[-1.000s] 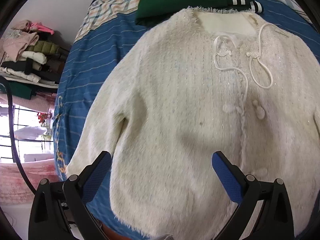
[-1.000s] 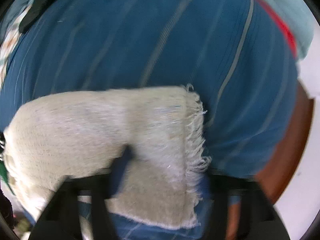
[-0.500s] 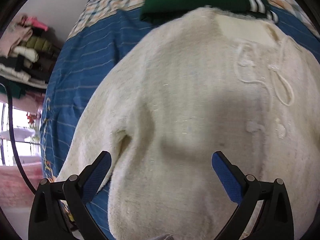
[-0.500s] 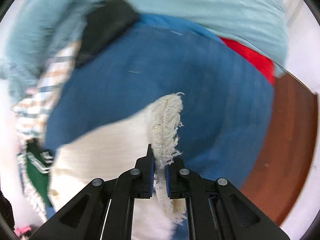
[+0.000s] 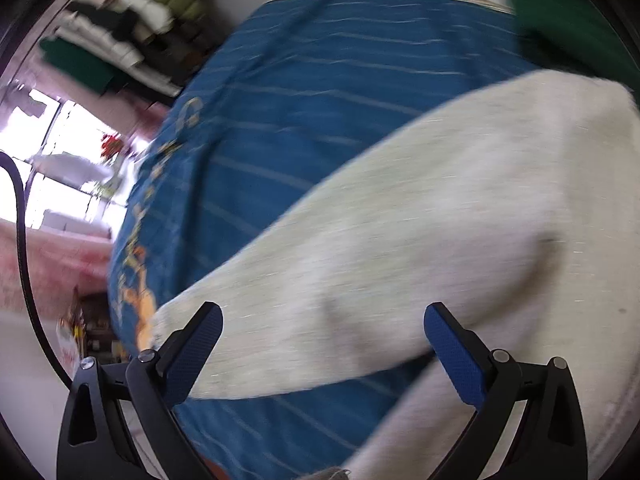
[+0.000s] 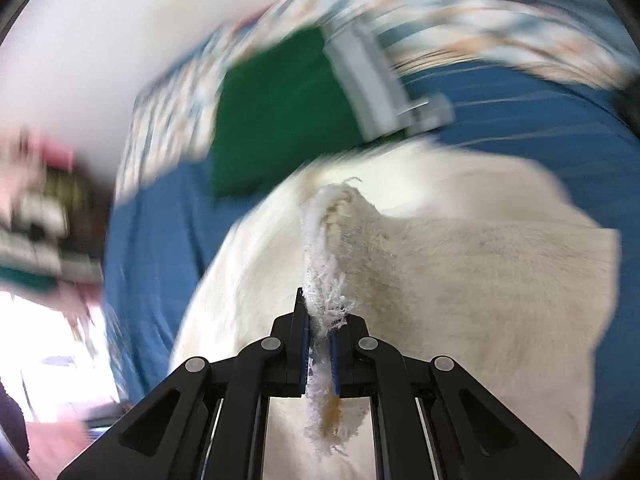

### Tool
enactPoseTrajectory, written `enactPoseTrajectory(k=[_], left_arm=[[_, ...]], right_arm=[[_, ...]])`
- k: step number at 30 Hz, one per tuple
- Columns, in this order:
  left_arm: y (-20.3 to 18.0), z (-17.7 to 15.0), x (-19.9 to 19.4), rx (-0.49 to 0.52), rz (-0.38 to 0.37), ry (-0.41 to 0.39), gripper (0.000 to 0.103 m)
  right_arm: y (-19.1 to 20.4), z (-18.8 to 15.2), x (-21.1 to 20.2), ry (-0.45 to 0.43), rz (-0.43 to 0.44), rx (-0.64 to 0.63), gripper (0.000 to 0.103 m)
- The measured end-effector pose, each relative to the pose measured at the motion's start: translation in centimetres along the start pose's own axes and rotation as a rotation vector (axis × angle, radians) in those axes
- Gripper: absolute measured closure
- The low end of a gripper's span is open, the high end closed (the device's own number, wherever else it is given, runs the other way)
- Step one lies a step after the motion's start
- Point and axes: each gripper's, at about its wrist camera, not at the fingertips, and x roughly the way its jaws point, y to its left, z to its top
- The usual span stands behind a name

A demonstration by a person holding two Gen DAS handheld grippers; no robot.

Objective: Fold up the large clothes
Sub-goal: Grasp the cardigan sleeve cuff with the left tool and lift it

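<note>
A cream fuzzy cardigan (image 5: 420, 248) lies on a blue striped bedspread (image 5: 288, 92). My left gripper (image 5: 320, 344) is open and empty, its blue pads either side of the cardigan's left sleeve near the cuff. My right gripper (image 6: 320, 344) is shut on the fringed cuff (image 6: 324, 276) of the other sleeve and holds it lifted over the cardigan's body (image 6: 480, 280). Both views are blurred by motion.
A folded green garment (image 6: 276, 120) with white stripes lies on the bed beyond the cardigan, also in the left wrist view (image 5: 568, 24). A checked blanket (image 6: 460, 12) is at the head. Stacked clothes on shelves (image 5: 132, 28) and a bright window (image 5: 48, 148) are left of the bed.
The right gripper, shut on the sleeve cuff, has swung it from the bed's right side over the cardigan's body. The left gripper has moved left and down onto the left sleeve, still open.
</note>
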Motion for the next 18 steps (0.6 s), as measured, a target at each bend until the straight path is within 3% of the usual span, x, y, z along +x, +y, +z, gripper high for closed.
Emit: enactPoseTrajectory(k=[3, 7, 9, 11, 13, 14, 18], left_arm=[[2.4, -0.9, 1.0, -0.032, 0.028, 0.021, 0.000], [4.8, -1.6, 1.7, -0.060, 0.040, 0.031, 0.000], [5.6, -2.1, 2.1, -0.069, 0.043, 0.041, 0.000], [6.4, -2.7, 2.5, -0.081, 0.035, 0.068, 0.000], [7.6, -3.5, 2.6, -0.124, 0.010, 0.091, 0.000], [8.3, -3.8, 2.6, -0.142, -0.006, 0.100, 0.000], [11.8, -6.8, 3.4, -0.300, -0.141, 0.182, 0.000]], right_arm=[[7.7, -1.1, 9.2, 0.116, -0.033, -0.188, 0.095], [11.7, -4.3, 16.8, 0.187, -0.117, -0.316, 0.094], [14.5, -5.2, 17.5, 0.179, -0.171, -0.386, 0.088], [14.3, -5.5, 17.6, 0.191, -0.122, -0.397, 0.080], [12.6, -5.2, 15.6, 0.211, 0.035, -0.339, 0.041], [11.4, -5.3, 14.2, 0.204, 0.096, -0.295, 0.034], [5.2, -6.7, 8.7, 0.165, 0.102, -0.139, 0.034]])
